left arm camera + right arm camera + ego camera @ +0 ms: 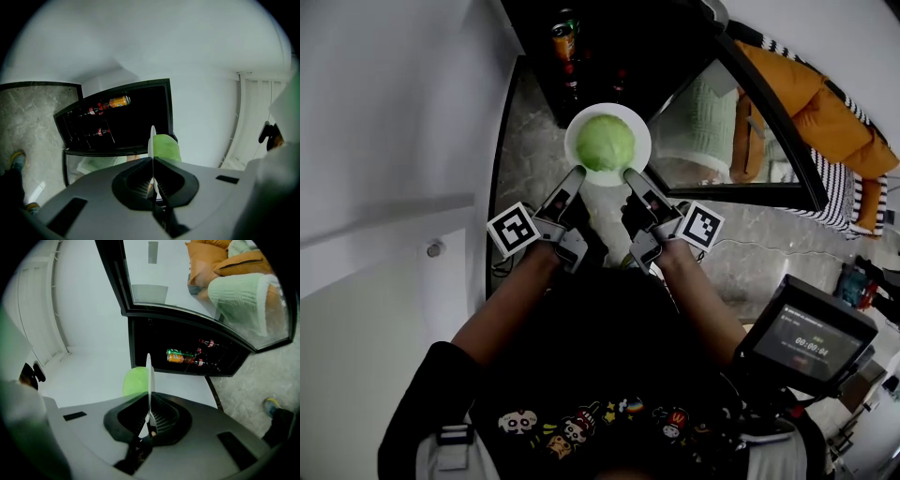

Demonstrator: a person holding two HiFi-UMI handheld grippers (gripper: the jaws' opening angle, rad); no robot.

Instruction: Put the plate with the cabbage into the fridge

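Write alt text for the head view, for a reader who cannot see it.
The left gripper and right gripper each clamp the near rim of a white plate carrying a green cabbage, before an open dark fridge holding a can and bottles.

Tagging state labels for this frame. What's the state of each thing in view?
left claw: shut on the plate rim
right claw: shut on the plate rim
plate: held up by both claws, not set down
cabbage: whole, resting on the plate
fridge: open, dark inside
glass door: swung open
can: stored in the fridge
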